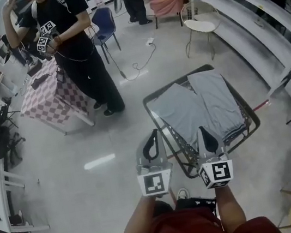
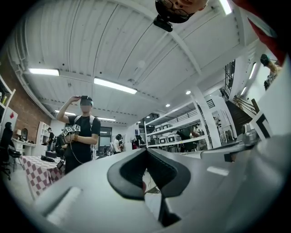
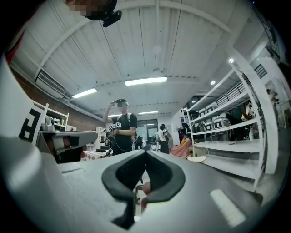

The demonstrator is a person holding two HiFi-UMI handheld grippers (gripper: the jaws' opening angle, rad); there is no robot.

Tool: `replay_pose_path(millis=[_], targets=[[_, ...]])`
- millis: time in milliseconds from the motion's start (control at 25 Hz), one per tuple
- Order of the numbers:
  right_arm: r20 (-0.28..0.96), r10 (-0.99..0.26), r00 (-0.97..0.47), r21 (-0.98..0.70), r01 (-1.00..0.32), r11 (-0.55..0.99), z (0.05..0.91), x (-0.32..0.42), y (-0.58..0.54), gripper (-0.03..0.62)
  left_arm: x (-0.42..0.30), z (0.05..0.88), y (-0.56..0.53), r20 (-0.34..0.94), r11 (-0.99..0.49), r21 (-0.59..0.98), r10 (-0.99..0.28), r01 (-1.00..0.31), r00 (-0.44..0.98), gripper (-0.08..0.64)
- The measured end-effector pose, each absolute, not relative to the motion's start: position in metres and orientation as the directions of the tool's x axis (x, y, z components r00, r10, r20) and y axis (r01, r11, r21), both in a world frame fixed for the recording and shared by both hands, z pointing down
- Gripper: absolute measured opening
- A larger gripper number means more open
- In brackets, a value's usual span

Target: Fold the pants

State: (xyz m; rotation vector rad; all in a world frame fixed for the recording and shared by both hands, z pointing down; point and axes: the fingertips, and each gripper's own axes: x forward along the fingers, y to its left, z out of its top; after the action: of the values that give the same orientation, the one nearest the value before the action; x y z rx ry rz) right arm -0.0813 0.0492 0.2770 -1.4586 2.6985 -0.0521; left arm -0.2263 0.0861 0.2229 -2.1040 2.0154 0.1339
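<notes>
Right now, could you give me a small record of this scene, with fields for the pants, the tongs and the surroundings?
pants: grey, lying flat on the table, not yet folded
table: dark frame, ahead of both tongs
left tongs: shut, empty, apart from the pants
right tongs: shut, empty, apart from the pants
bystander: dressed in black, beside a checked table

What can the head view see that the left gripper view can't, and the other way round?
Only the head view shows the gray pants, spread flat, and a blue chair. Only the left gripper view shows the ceiling lights and a staircase. Both show the left tool, shut and empty, a person in black and a checkered table.
</notes>
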Motion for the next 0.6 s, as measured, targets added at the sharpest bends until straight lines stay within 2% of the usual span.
replay_pose_path(millis=[280,600], targets=[[-0.053,-0.884,-0.464,-0.046,-0.884,0.466,0.283,-0.084,0.021,-0.002,-0.231,0.240,0.046,-0.200,-0.132,-0.077,-0.969,-0.988,0.145,0.008],[-0.017,-0.957,-0.290,-0.019,-0.957,0.291,0.295,-0.104,-0.007,-0.002,-0.260,0.259,-0.014,-0.172,-0.311,-0.073,-0.932,-0.948,0.319,0.008]])
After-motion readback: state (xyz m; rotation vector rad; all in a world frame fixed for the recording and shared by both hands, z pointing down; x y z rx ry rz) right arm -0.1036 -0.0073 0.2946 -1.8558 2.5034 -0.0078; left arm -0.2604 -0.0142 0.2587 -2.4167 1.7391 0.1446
